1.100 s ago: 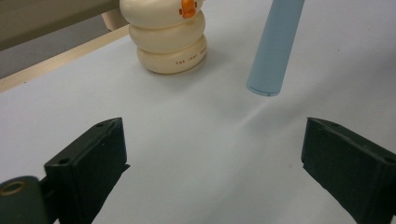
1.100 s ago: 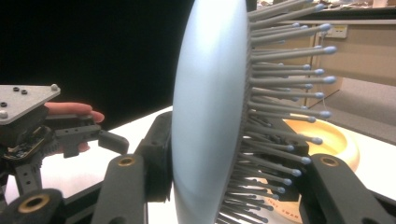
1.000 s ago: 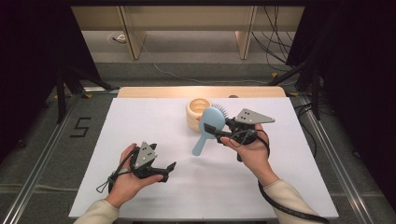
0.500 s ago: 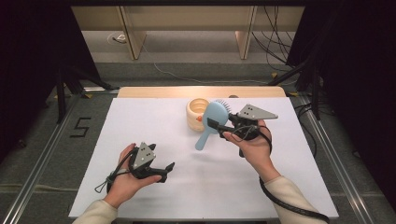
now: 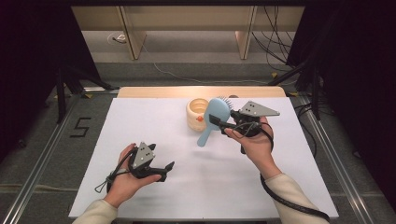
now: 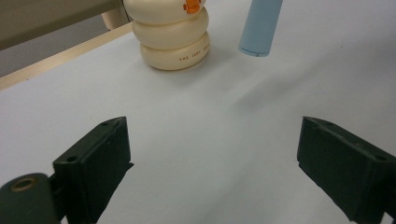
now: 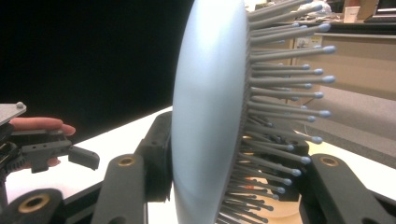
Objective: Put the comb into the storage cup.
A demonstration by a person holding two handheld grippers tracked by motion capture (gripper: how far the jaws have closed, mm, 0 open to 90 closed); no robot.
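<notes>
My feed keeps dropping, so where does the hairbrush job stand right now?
Done: the right claw is shut on the blue hairbrush at its head and has it lifted off the table, handle hanging down. In hand: it hovers beside the cream holder. Left: setting it down, likely in the holder. The left claw rests open.

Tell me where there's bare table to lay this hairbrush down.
Most of the white table is bare. The widest patch lies between the left gripper and the right gripper. The far left stretch, left of the cream duck-face holder, is bare too. It is crowded only around that holder, where the held hairbrush hangs close beside it.
</notes>
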